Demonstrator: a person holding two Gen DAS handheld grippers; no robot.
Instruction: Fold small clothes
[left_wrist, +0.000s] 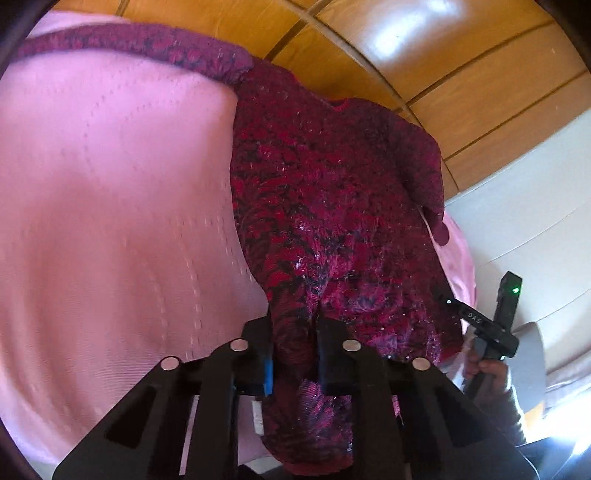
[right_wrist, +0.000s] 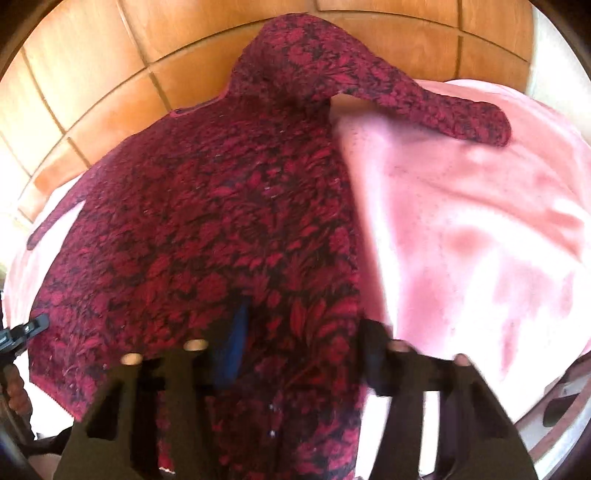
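Note:
A small red-and-black patterned knit sweater (left_wrist: 332, 206) lies spread on a pink blanket (left_wrist: 110, 221), neck towards a wooden headboard. My left gripper (left_wrist: 295, 332) is shut on the sweater's bottom hem, with fabric bunched between its fingers. In the right wrist view the same sweater (right_wrist: 207, 221) fills the middle, one sleeve (right_wrist: 436, 107) lying out to the right over the blanket (right_wrist: 480, 240). My right gripper (right_wrist: 301, 354) has its jaws wide apart around the hem at the sweater's other bottom corner. The right gripper also shows in the left wrist view (left_wrist: 491, 325).
A wooden panelled headboard (left_wrist: 406, 55) runs behind the bed; it also shows in the right wrist view (right_wrist: 110, 74). A white wall or cabinet (left_wrist: 535, 221) stands at the right. The blanket's edge drops off at the lower right (right_wrist: 546, 387).

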